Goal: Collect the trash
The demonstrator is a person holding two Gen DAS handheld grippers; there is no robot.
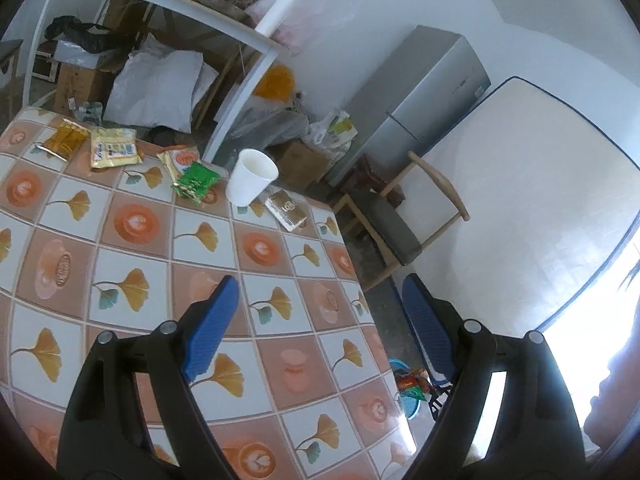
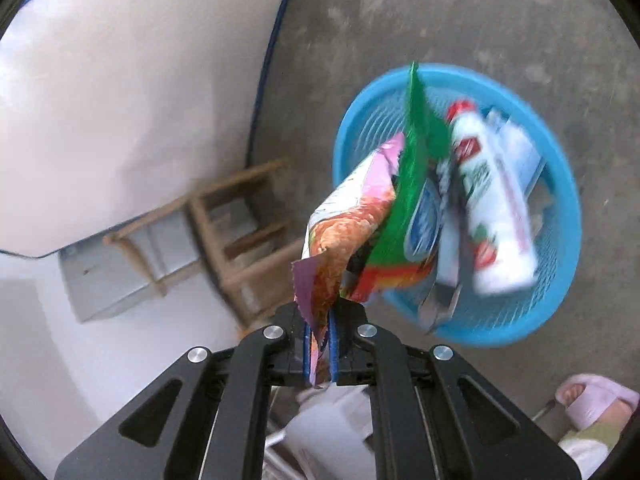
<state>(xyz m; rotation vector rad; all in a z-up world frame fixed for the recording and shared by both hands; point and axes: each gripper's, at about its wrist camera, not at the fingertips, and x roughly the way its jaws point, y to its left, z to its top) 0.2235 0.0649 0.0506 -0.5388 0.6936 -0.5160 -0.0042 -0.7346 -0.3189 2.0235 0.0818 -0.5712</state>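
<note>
My right claw [image 2: 320, 354] is clamped on a pink wrapper [image 2: 348, 216], over the blue basket [image 2: 560, 216] on the floor. My left claw [image 1: 320, 332] is spread wide, holding nothing, above the table [image 1: 140, 240]; paper cup [image 1: 251, 178] and wrappers at its far end.

The left tool [image 1: 320, 320], a black two-finger frame with ribbed blue pads [image 1: 212, 328], points forward and somewhat downward with its fingers spread wide and nothing between them. The right tool [image 2: 320, 354], of the same black build, also tilts downward; its blue pads [image 2: 333, 354] are pressed together, pinching the corner of a pink-and-orange printed snack wrapper [image 2: 344, 232] that hangs out beyond the fingertips. A foot in a pale pink slipper [image 2: 596, 404] shows at the lower right of the right wrist view.
</note>
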